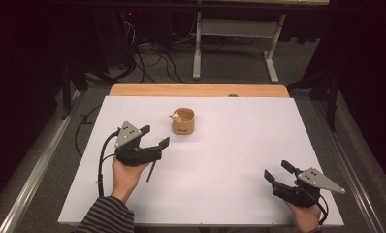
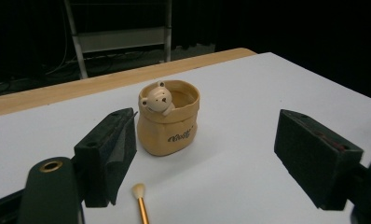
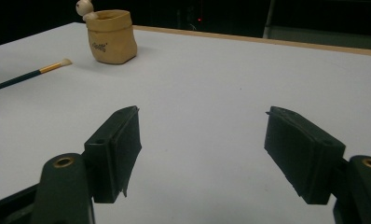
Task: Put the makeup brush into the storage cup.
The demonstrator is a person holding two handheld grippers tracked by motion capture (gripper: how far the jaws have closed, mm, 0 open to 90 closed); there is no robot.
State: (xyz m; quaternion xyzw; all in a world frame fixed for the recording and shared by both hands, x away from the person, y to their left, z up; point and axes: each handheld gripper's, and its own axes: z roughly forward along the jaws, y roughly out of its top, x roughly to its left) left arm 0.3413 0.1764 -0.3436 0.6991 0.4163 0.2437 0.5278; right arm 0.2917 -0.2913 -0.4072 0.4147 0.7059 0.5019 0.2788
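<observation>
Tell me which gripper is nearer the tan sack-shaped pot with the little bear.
Left. The left gripper is open just short of the tan sack-shaped pot, above a thin paintbrush. The right gripper is open far off at the table's near right corner.

Left gripper (image 2: pixel 207 158) jaws wide apart, nothing between. Pot (image 2: pixel 168 122) with bear (image 2: pixel 156 99) ahead, toward table (image 2: pixel 249 98) far edge. Brush (image 2: pixel 140 201) tip below, near left jaw.

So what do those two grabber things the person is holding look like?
Both are black. The left gripper and the right gripper each have two chunky jaws with flat black pads and a grey three-cornered plate on top with small dark dots. Brass-coloured rings sit near the jaw bases. A black cable trails from the left one. The person wears a striped sleeve on the left arm.
</observation>
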